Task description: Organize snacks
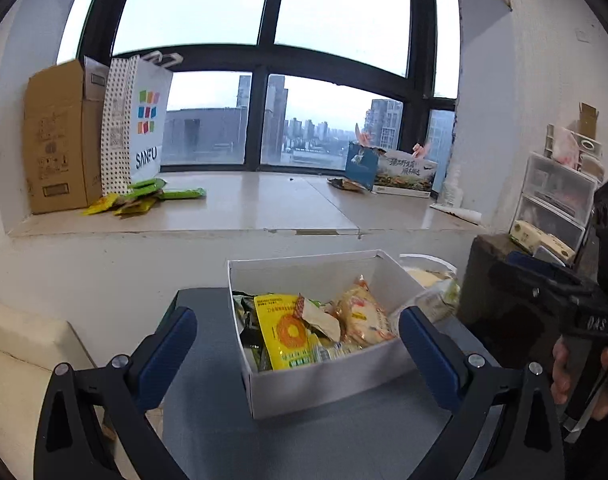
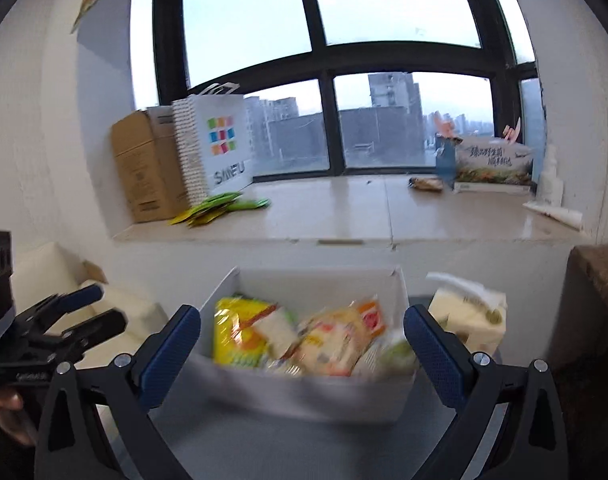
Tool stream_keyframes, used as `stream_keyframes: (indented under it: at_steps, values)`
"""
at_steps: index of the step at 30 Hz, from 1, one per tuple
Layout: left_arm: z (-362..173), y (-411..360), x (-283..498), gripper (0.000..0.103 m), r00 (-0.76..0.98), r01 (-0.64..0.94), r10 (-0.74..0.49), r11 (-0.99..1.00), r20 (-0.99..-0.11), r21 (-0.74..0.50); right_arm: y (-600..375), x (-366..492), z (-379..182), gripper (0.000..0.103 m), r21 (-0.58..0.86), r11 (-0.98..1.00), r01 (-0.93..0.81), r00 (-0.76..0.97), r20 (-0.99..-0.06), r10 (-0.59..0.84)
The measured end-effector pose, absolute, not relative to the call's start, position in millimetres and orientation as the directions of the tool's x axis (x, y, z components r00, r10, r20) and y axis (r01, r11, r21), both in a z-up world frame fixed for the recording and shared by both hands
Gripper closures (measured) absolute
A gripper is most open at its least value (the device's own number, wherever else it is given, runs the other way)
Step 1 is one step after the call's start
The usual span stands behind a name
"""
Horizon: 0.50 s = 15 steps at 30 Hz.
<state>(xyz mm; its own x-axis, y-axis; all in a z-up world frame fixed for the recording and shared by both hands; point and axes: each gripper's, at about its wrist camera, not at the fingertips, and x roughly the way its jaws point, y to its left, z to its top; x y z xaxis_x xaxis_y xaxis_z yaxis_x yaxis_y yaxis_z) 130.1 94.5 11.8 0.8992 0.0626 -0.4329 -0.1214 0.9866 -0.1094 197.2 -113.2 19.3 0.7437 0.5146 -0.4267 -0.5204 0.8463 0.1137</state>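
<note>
A white open box (image 1: 316, 384) stands on the grey table (image 1: 304, 448), filled with snack packets: a yellow one (image 1: 288, 332) and a cream-and-orange one (image 1: 364, 316) lie on top. My left gripper (image 1: 298, 316) is open, its blue pads wide on either side of the box and clear of it. In the blurred right wrist view, my right gripper (image 2: 302, 316) is open the same way before the box (image 2: 304, 396), with nothing held. Loose green and yellow packets (image 1: 144, 198) lie on the windowsill (image 1: 244, 208). A brown packet (image 1: 346, 184) lies farther right.
On the sill stand a cardboard box (image 1: 60, 140), a white shopping bag (image 1: 144, 128) and a printed carton (image 1: 404, 176). A cream carton (image 2: 468, 312) sits right of the white box. A dark cabinet (image 1: 496, 280) with plastic drawers (image 1: 556, 200) is at the right, a cream sofa (image 1: 16, 360) at the left.
</note>
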Motion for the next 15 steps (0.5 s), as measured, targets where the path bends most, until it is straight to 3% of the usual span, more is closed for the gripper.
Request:
stream_keyframes:
  at_steps: [3, 9, 11, 15]
  values:
    - [16, 85, 104, 0.0, 0.906, -0.111, 0.052, 0.987, -0.421, -0.116, -120, 167, 20, 0.0, 0.07, 0.869, -0.49, 0.776, -0.42, 0.471]
    - [10, 71, 57, 0.0, 0.896, -0.113, 0.011, 0.972, -0.444, -0.205, -144, 112, 16, 0.0, 0.117, 0.854, -0.507, 0.752, -0.425, 0.504]
    - [9, 60, 43, 0.0, 0.893, -0.12, 0.024, 0.975, -0.45, -0.185, -146, 102, 8, 0.0, 0.144, 0.835, -0.531, 0.692, -0.495, 0.526]
    - [9, 38, 19, 0.0, 0.891, -0.14, 0.077, 0.984, -0.446, -0.109, -156, 85, 2, 0.0, 0.168, 0.837, -0.52, 0.684, -0.505, 0.526]
